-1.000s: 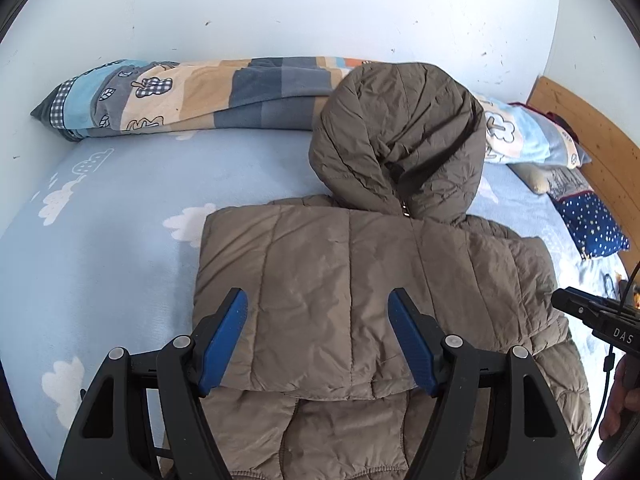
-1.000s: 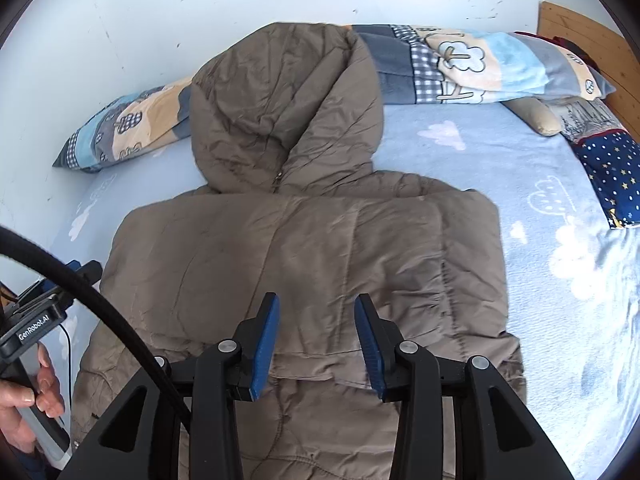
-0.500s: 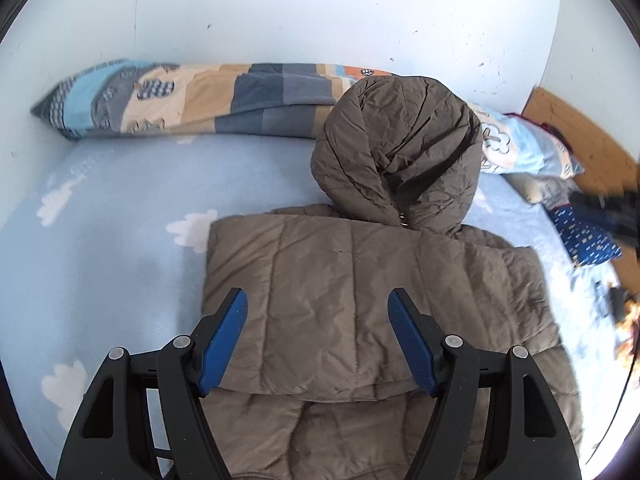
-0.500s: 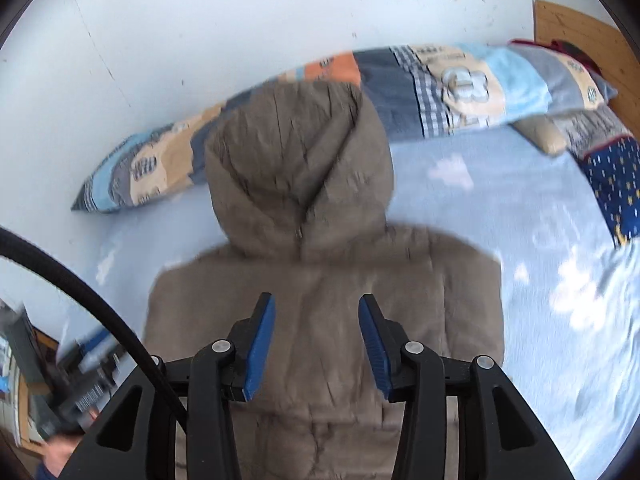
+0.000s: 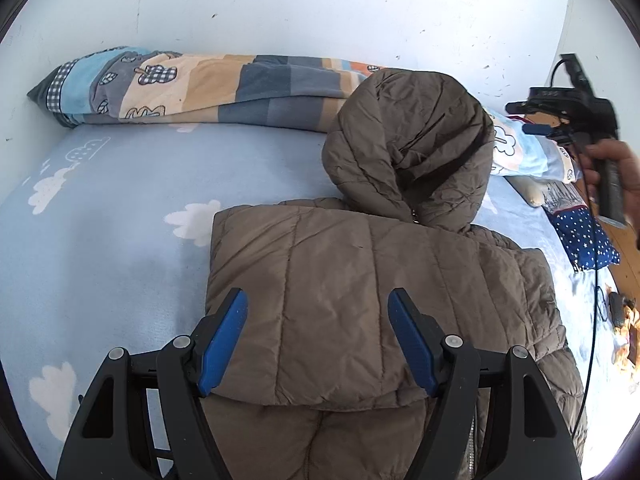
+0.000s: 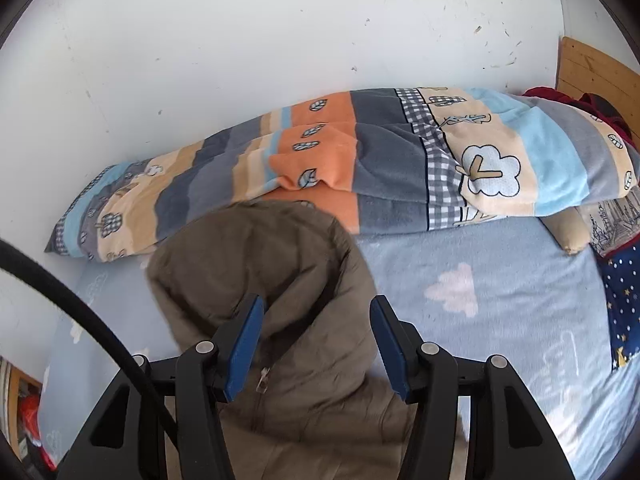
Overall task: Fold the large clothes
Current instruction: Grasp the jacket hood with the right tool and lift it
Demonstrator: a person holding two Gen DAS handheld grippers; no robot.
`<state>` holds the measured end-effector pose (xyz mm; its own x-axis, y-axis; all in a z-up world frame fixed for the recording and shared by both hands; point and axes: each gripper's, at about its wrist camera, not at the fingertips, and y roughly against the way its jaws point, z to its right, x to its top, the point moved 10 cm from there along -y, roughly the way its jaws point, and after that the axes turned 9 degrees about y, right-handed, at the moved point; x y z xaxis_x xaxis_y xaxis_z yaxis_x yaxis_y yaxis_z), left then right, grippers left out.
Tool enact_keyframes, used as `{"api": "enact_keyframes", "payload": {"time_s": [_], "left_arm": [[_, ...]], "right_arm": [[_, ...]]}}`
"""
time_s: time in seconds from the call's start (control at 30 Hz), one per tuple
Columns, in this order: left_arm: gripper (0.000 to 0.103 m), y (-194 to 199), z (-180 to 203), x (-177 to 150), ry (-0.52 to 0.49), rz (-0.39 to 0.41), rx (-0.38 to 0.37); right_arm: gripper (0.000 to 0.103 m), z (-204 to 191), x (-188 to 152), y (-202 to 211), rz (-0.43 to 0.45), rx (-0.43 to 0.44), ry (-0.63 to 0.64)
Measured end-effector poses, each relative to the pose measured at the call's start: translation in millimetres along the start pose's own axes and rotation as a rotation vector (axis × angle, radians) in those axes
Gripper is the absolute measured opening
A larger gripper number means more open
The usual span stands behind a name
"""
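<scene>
Lower centre of the left view: my left gripper (image 5: 318, 342) stands wide with nothing between its pads, hovering over the brown jacket (image 5: 360, 288) on the bed (image 5: 120, 208). The jacket's side panels appear folded inward already, forming a compact block. My right gripper (image 6: 316, 350), jaws just widened and empty, hangs above the hood (image 6: 260, 264), which lies unfolded toward the rolled quilt (image 6: 400, 160) at upper frame. Judged remaining: hood fold, then halving.

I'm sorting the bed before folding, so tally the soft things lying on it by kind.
Brown hooded jacket: 1
Patchwork rolled quilt: 1
Pillows, a tan one and a navy starry one: 2
Total: 4
</scene>
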<state>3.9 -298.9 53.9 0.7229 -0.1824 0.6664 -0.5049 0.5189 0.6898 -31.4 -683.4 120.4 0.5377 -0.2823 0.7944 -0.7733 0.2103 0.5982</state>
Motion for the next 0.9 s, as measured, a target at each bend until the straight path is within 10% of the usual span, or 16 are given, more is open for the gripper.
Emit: {"api": "enact_keyframes", "payload": {"time_s": [0.3,0.5,0.9], "left_arm": [[0.072,-15,-2,-2,0.001,-0.015,0.009],[0.072,-21,-1,-4,-0.009,-0.024,0.019],[0.072,5,5,7,0.014,0.016,-0.006]], "right_arm": [[0.058,23,22,-71,-0.021,0.005,0.0],[0.011,15,20,-87,-0.017,0.041,0.049],[0.007,-36,-21,40,0.135,0.061,0.234]]}}
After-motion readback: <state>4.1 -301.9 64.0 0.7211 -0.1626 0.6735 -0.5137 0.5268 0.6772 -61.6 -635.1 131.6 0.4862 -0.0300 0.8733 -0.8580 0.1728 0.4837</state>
